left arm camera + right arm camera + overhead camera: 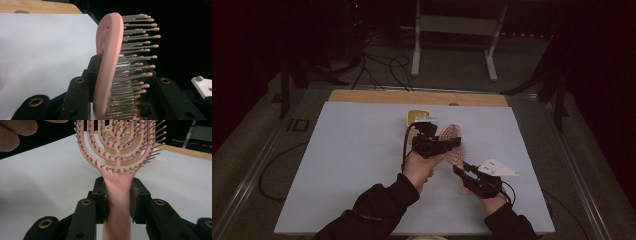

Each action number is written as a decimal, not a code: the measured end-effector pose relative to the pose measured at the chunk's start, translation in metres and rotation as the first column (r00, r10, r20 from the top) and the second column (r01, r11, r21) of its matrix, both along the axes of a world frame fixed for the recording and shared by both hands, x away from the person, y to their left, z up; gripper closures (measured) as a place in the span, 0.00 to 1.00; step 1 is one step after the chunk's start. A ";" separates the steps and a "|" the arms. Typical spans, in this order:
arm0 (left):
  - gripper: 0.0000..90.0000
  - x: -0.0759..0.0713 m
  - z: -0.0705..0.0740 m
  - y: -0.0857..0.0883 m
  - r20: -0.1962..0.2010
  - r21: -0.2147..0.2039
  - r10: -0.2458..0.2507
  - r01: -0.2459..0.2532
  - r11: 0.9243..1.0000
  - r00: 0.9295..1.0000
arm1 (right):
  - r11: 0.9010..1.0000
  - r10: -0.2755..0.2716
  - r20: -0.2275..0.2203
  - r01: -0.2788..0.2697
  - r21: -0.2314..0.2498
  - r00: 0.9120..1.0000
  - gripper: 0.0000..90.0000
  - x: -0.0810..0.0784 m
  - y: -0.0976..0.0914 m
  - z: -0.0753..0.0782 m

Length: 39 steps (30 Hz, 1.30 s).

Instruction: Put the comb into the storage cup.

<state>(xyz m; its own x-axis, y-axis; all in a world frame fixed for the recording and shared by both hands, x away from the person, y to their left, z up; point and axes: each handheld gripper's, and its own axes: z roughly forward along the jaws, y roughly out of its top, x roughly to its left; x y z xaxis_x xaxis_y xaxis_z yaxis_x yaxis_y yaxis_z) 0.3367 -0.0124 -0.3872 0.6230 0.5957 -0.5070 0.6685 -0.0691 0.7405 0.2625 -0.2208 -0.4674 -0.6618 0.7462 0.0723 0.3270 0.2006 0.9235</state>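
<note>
Holding the pink hairbrush [117,165] w/ both tongs, lifted clear of the white table sheet [362,165], roughly mid-table, a bit right of centre.

Nearest: right gripper [117,200] has the handle. Jaws narrowed onto the neck just below the head, pads pressed flat on both sides. Brush's long axis runs straight out along this gripper's own line, head at the far end, bristle side facing its camera.

Next out: left gripper [120,82] comes in across that axis, jaws around the lower head edge-on. One jaw sits against the pink back; the other is on the bristle side, in among the pin tips. Looks closed to brush thickness, tho how firm the pinch is on the bristle side I can't tell.

In the high view the left hand [422,167] sits farther up the table and is nearer the head; the right is nearer the person.

Farther: a cream cup [117,142] stands behind the head, apart from it. Wooden table edge [412,96] beyond.
</note>
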 end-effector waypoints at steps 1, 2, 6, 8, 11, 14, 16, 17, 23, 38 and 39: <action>0.72 0.000 0.001 0.000 0.001 0.001 -0.001 0.001 1.000 1.000 | 1.000 0.000 0.003 0.000 -0.001 1.000 0.78 0.000 0.000 0.000; 0.72 0.000 0.001 -0.001 0.005 0.003 0.000 0.000 1.000 1.000 | 1.000 0.000 0.001 0.000 0.004 1.000 0.78 0.000 0.000 0.000; 0.72 -0.001 0.003 -0.003 0.016 0.015 -0.005 0.005 1.000 1.000 | 1.000 -0.001 -0.003 0.002 0.012 1.000 0.78 0.000 -0.001 0.001; 0.72 -0.001 0.005 -0.004 0.020 0.019 -0.010 0.009 1.000 1.000 | 1.000 -0.002 -0.004 0.002 0.015 1.000 0.78 0.000 -0.001 0.001; 0.73 -0.001 0.007 -0.004 0.019 0.022 -0.012 0.012 1.000 1.000 | 1.000 -0.003 0.001 0.003 0.017 1.000 0.77 0.000 -0.001 0.001; 0.73 -0.001 0.009 -0.004 0.028 0.030 -0.019 0.018 0.999 0.999 | 1.000 0.000 0.003 0.000 0.022 1.000 0.76 0.000 -0.002 0.002; 0.73 -0.001 0.010 -0.004 0.034 0.028 -0.017 0.016 0.999 0.999 | 0.999 0.004 0.005 -0.005 0.038 1.000 0.66 0.000 -0.003 0.003; 0.73 -0.001 0.011 -0.003 0.034 0.027 -0.017 0.016 1.000 0.999 | 0.999 -0.001 0.004 0.001 0.040 1.000 0.61 0.000 -0.003 0.004; 0.73 -0.001 0.016 0.001 0.057 0.021 -0.030 0.029 0.999 0.998 | 0.998 -0.005 -0.008 0.006 0.066 1.000 0.43 0.002 -0.009 0.007; 0.73 -0.002 0.031 0.008 0.122 0.040 -0.051 0.046 0.998 0.991 | 0.992 0.089 -0.008 -0.088 0.090 0.996 0.11 0.003 -0.009 0.003; 0.73 -0.002 0.032 0.008 0.128 0.038 -0.051 0.047 0.998 0.990 | 0.992 0.102 -0.012 -0.101 0.080 0.995 0.11 0.003 -0.009 0.003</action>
<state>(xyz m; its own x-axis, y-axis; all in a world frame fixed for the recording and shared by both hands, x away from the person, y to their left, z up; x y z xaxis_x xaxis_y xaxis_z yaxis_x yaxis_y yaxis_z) 0.3349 -0.0041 -0.3557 0.7105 0.5790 -0.4000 0.5631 -0.1267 0.8166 0.2656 -0.2295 -0.4639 -0.7319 0.6670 0.1394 0.3236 0.1602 0.9325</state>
